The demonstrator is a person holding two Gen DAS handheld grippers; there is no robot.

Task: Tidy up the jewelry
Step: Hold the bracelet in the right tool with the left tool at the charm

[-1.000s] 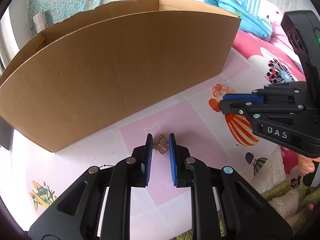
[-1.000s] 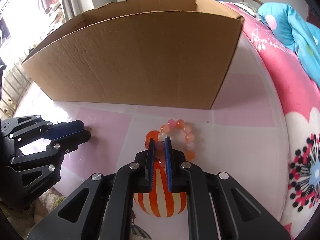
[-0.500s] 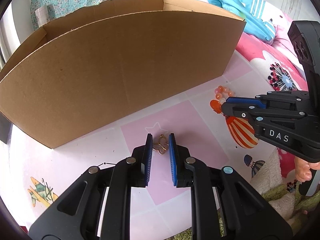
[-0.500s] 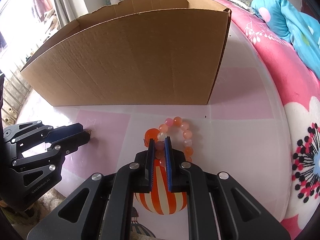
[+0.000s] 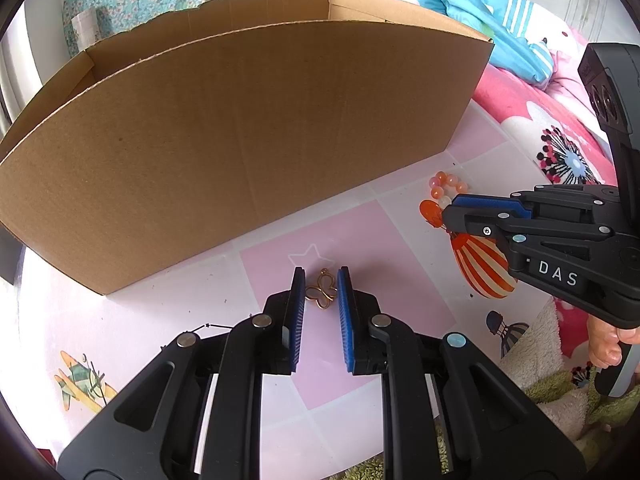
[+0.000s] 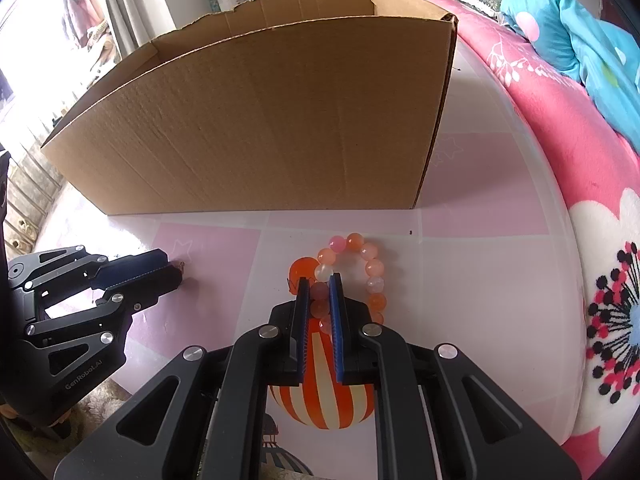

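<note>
A small gold butterfly pendant (image 5: pixel 321 290) lies on the pink-and-white table mat between the blue pads of my left gripper (image 5: pixel 321 280), which stands open around it with gaps on both sides. A bracelet of orange and pink beads (image 6: pixel 370 270) lies on the mat to the right. My right gripper (image 6: pixel 319 286) has its pads closed narrowly on the bracelet's near beads. In the left wrist view the right gripper (image 5: pixel 454 210) covers part of the bracelet (image 5: pixel 444 184). The left gripper (image 6: pixel 170 270) shows at the left of the right wrist view.
A large open cardboard box (image 5: pixel 240 140) stands just behind both pieces; it also shows in the right wrist view (image 6: pixel 260 120). A pink flowered blanket (image 6: pixel 600 260) borders the table on the right. Fluffy fabric (image 5: pixel 540 348) lies at the near right edge.
Both gripper views have drifted slightly relative to the box. The left jaws stay open around the pendant and the right jaws stay on the beads.
</note>
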